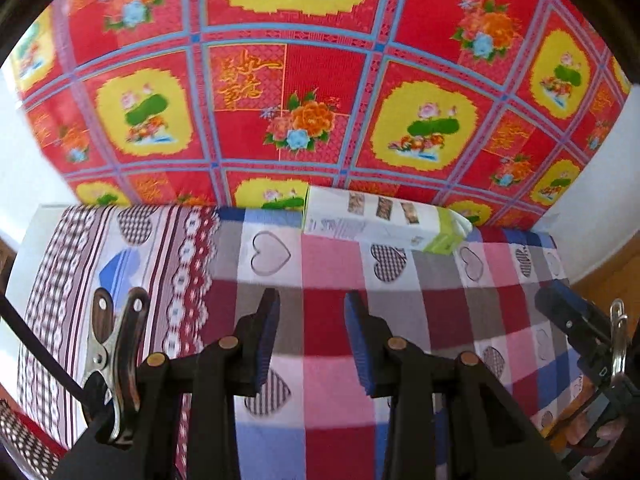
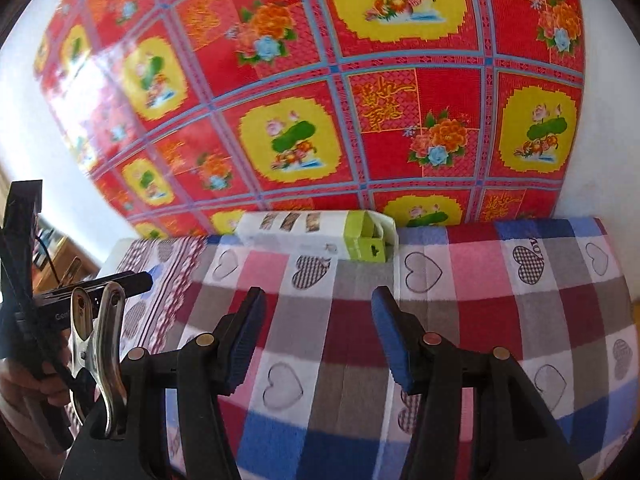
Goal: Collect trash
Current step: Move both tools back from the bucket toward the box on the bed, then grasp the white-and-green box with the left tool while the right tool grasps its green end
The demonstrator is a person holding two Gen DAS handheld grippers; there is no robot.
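Checked cloth (image 1: pixel 332 272) fronts a red floral sheet (image 1: pixel 304 80).

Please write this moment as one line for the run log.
left hand-held gripper: open, empty | right hand-held gripper: open, empty | box: lying at far edge of checked cloth, untouched

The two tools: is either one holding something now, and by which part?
Nothing is held. The left tool and the right tool are both open and empty; the white-green carton lies untouched at the far edge.
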